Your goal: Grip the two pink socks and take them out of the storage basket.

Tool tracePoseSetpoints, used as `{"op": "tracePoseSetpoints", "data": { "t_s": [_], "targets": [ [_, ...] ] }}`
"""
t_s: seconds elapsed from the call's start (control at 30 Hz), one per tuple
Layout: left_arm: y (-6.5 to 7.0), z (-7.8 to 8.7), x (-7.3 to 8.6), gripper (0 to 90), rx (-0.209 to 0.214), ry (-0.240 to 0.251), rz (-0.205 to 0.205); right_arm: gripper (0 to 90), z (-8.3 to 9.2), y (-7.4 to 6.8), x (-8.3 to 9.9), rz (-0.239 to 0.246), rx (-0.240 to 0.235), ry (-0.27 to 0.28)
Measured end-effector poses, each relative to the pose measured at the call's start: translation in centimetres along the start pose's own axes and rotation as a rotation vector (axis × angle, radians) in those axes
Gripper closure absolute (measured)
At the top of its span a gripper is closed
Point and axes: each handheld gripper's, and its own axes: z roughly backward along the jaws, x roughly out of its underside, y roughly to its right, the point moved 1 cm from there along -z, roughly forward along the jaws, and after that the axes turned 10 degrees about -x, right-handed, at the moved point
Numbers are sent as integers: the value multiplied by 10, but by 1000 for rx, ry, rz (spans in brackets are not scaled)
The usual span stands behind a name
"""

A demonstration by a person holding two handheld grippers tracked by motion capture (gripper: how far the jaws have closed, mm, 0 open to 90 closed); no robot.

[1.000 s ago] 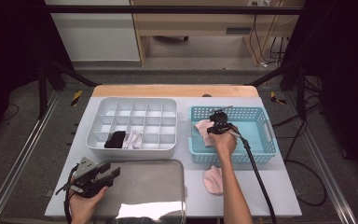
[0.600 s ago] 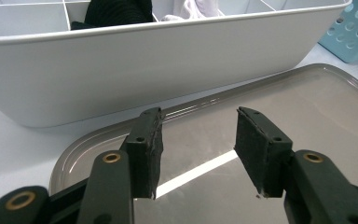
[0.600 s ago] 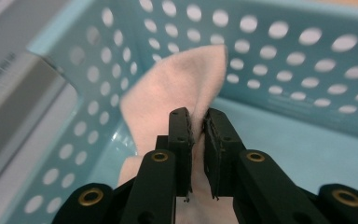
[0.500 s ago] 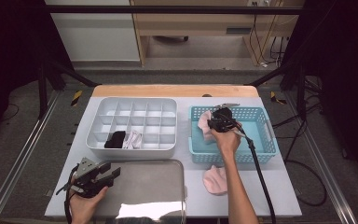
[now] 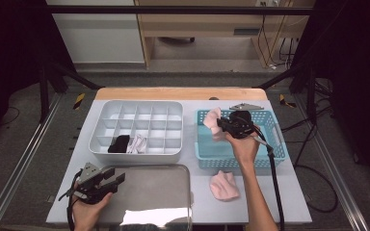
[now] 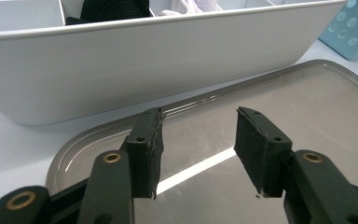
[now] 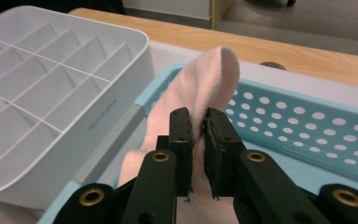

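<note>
My right gripper (image 5: 221, 126) is shut on a pink sock (image 5: 213, 120) and holds it above the left end of the light blue basket (image 5: 274, 144). In the right gripper view the pads of my right gripper (image 7: 197, 128) pinch the sock (image 7: 205, 79), which stands up above the jaws and hangs below them. A second pink sock (image 5: 224, 185) lies on the table in front of the basket. My left gripper (image 5: 118, 179) rests open at the left edge of the metal tray (image 5: 149, 192). Nothing lies between the jaws of my left gripper (image 6: 198, 149).
A white divided organizer (image 5: 139, 126) stands left of the basket, with a black sock (image 5: 119, 143) and a white sock (image 5: 138, 143) in its front compartments. Its front wall (image 6: 144, 60) rises just beyond the tray (image 6: 307, 102). A grey plate (image 5: 244, 106) lies behind the basket.
My right gripper has risen out of the basket with the pink sock and drifted a little toward the organizer. The left gripper has stayed where it was.
</note>
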Motion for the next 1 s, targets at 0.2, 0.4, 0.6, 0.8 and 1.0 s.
{"op": "tracePoseSetpoints", "data": {
  "t_s": [0.2, 0.4, 0.6, 0.8, 1.0],
  "targets": [
    [0, 1, 0, 501, -2, 0, 1, 819, 18, -15, -1, 35, -14, 30],
    [0, 1, 0, 500, -2, 4, 2, 819, 38, -25, 1, 36, -47, 71],
    [1, 2, -1, 500, -2, 6, -1, 818, 59, -31, 10, 35, -71, 100],
    [2, 3, -1, 502, 1, 4, -1, 818, 84, -39, 21, 41, -104, 129],
    [3, 3, -2, 507, -3, -1, -6, 817, 107, -46, 42, 49, -130, 144]
  ]
}}
